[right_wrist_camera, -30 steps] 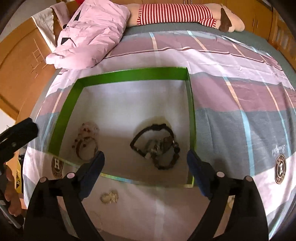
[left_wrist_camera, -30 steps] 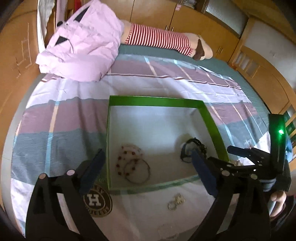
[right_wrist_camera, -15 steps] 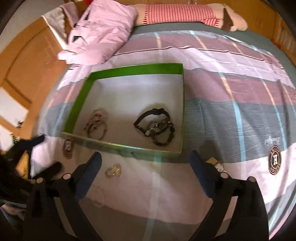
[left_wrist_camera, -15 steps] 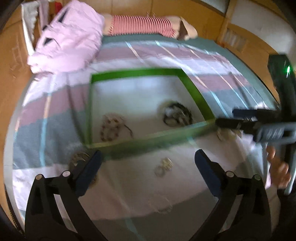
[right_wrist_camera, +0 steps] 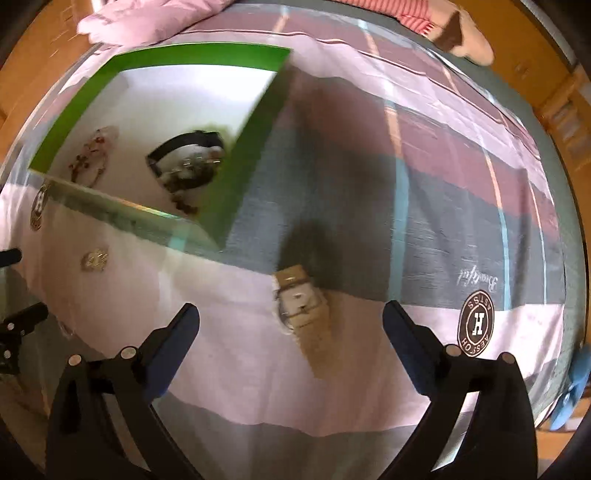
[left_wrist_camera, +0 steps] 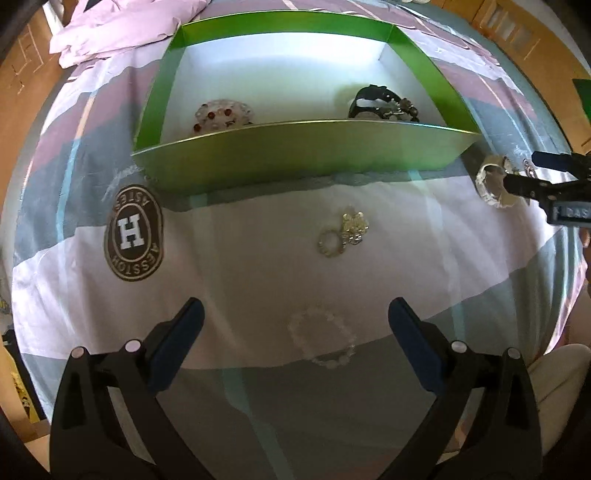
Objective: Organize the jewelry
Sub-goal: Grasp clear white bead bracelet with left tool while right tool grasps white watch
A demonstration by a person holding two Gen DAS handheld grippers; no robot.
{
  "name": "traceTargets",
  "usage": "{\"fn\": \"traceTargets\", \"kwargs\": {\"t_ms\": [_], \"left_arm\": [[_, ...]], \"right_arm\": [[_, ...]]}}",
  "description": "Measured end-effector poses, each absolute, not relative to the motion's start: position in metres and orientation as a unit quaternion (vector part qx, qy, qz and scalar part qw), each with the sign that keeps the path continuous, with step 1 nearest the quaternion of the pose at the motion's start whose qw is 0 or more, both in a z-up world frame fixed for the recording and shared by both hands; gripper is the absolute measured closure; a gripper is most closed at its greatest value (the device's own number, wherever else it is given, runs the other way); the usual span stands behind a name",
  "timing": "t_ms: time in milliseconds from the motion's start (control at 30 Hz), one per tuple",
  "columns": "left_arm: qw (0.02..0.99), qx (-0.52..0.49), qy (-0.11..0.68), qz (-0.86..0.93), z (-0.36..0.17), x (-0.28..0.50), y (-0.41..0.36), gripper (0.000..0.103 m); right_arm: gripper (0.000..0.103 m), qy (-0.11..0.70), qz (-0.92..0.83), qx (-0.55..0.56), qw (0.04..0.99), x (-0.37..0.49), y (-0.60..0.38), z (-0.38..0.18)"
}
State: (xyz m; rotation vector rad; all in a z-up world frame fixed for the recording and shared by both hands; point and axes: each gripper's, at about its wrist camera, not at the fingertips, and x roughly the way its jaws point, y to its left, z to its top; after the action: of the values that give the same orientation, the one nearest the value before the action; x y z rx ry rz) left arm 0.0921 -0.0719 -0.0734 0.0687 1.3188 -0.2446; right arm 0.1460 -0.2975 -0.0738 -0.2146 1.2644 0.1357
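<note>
A green box [left_wrist_camera: 295,151] [right_wrist_camera: 255,147] lies on the striped bedspread. It holds beaded bracelets [left_wrist_camera: 221,114] [right_wrist_camera: 88,166] and dark bracelets [left_wrist_camera: 384,103] [right_wrist_camera: 188,162]. On the sheet before it lie a gold ring cluster [left_wrist_camera: 343,232] [right_wrist_camera: 94,260] and a clear bead bracelet [left_wrist_camera: 325,343]. My left gripper [left_wrist_camera: 295,332] is open, low over the clear bracelet. My right gripper [right_wrist_camera: 290,332] is open over a beige-strapped watch [right_wrist_camera: 301,306], which shows in the left wrist view [left_wrist_camera: 493,182] too.
A pink pillow [left_wrist_camera: 122,33] [right_wrist_camera: 155,18] lies beyond the box, and a striped plush toy [right_wrist_camera: 458,29] at the far end. Round H logos [left_wrist_camera: 133,236] [right_wrist_camera: 476,321] mark the sheet. Wooden bed frame [right_wrist_camera: 554,92] surrounds the bed.
Both grippers have pulled back from over the box and dropped toward the near sheet. The left now faces the clear bracelet, the right has swung right over the watch.
</note>
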Motion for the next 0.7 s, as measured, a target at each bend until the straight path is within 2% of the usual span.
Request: {"fn": "traceTargets", "kwargs": {"t_ms": [133, 267, 333, 367, 400, 433, 467, 500, 567, 667, 700], "left_arm": [[0.778, 0.033, 0.614, -0.127, -0.077, 0.091, -0.078, 0.008], [0.767, 0.041, 0.626, -0.135, -0.085, 0.090, -0.084, 0.022], [0.762, 0.044, 0.631, -0.139, -0.090, 0.091, -0.088, 0.029], [0.760, 0.048, 0.633, -0.140, -0.092, 0.090, -0.089, 0.033], [0.759, 0.050, 0.634, -0.141, -0.094, 0.090, -0.090, 0.035], [0.757, 0.053, 0.635, -0.141, -0.096, 0.089, -0.091, 0.035], [0.756, 0.053, 0.636, -0.141, -0.098, 0.089, -0.091, 0.035], [0.755, 0.053, 0.638, -0.141, -0.099, 0.089, -0.091, 0.035], [0.752, 0.049, 0.642, -0.141, -0.103, 0.089, -0.091, 0.037], [0.746, 0.045, 0.647, -0.148, -0.108, 0.093, -0.092, 0.053], [0.745, 0.048, 0.649, -0.149, -0.110, 0.093, -0.093, 0.054]], "right_arm": [[0.003, 0.573, 0.033, -0.121, 0.810, 0.151, -0.306, -0.071], [0.006, 0.589, 0.047, -0.115, 0.799, 0.154, -0.305, -0.079], [0.017, 0.585, 0.048, -0.154, 0.794, 0.153, -0.294, -0.083], [0.029, 0.587, 0.049, -0.165, 0.791, 0.152, -0.292, -0.086], [0.048, 0.592, 0.049, -0.170, 0.786, 0.151, -0.290, -0.089], [0.057, 0.599, 0.048, -0.171, 0.781, 0.152, -0.288, -0.093], [0.072, 0.608, 0.046, -0.172, 0.774, 0.154, -0.287, -0.099], [0.079, 0.611, 0.044, -0.176, 0.771, 0.153, -0.286, -0.102], [0.081, 0.610, 0.025, -0.194, 0.768, 0.155, -0.286, -0.107], [0.081, 0.609, 0.018, -0.166, 0.776, 0.159, -0.294, -0.101], [0.081, 0.607, 0.012, -0.159, 0.779, 0.160, -0.297, -0.098]]}}
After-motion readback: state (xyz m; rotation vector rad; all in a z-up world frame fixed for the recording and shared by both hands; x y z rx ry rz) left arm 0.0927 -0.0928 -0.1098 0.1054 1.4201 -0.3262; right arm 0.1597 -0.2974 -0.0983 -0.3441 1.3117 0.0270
